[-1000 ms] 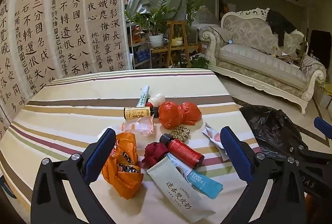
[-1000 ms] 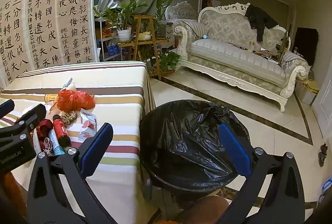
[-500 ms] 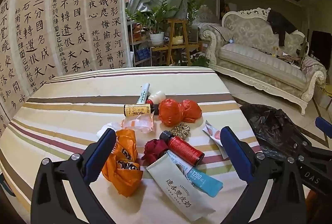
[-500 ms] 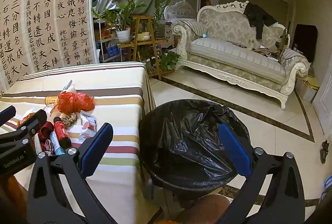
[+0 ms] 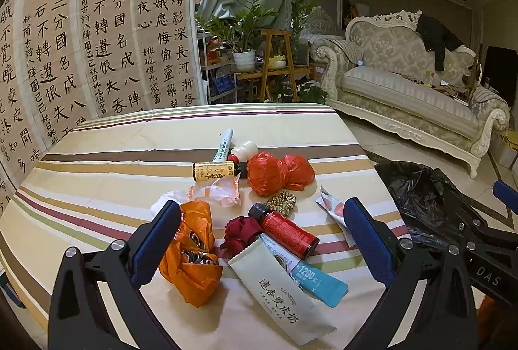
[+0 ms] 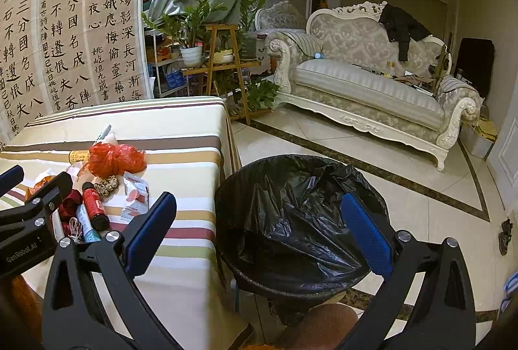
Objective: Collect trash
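Orange wrapper [image 5: 191, 253] and other trash sit lower centre on the counter [image 5: 97, 181]; our left gripper [image 5: 262, 240] hangs spread above them, right gripper [image 6: 259, 230] gapes over the bin [image 6: 291, 220], ready for drops.

Left tool [image 5: 260, 238] and right tool [image 6: 257, 228] both gape empty.

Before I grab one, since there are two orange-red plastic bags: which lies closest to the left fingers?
The crumpled orange bag, beside the left gripper's left finger; the red knotted bag lies farther back, by the yellow-labelled bottle.
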